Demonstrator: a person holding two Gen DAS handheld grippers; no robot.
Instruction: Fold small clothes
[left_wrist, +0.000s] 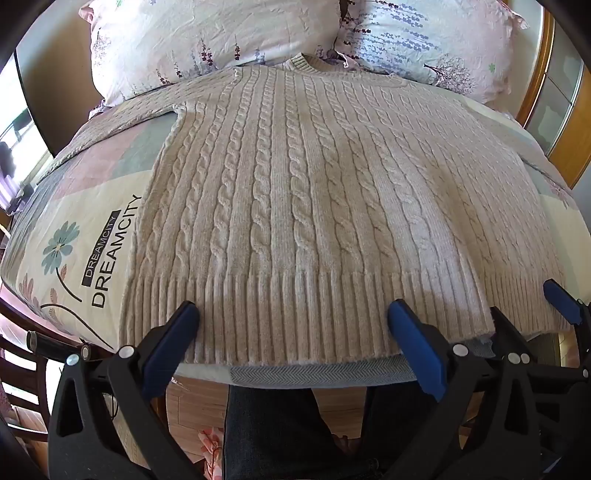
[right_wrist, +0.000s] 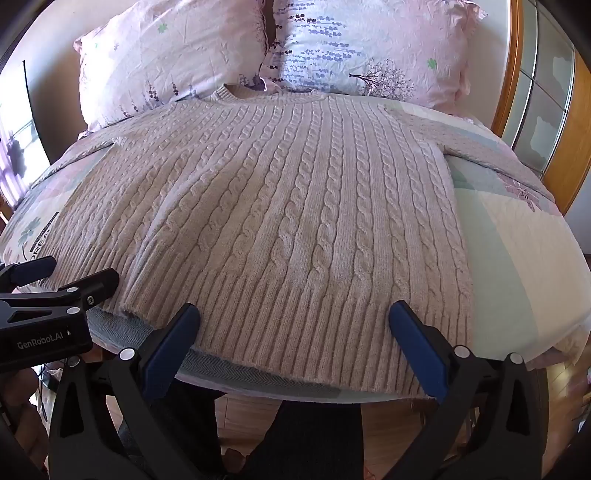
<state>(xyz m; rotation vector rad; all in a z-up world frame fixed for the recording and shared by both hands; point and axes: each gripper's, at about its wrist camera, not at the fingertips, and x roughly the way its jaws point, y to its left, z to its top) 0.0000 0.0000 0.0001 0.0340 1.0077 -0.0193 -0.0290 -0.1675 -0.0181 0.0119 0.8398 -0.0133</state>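
Where pillows (right_wrist: 177, 59) crowd sweater (right_wrist: 280, 206), bedspread (right_wrist: 517, 251) beneath

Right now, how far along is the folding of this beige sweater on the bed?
Done: the sweater is spread flat on the bed, collar toward the pillows, sleeves out to the sides. In hand: the left gripper and right gripper are both open at the ribbed hem, holding nothing. Left: every fold, since none shows yet.
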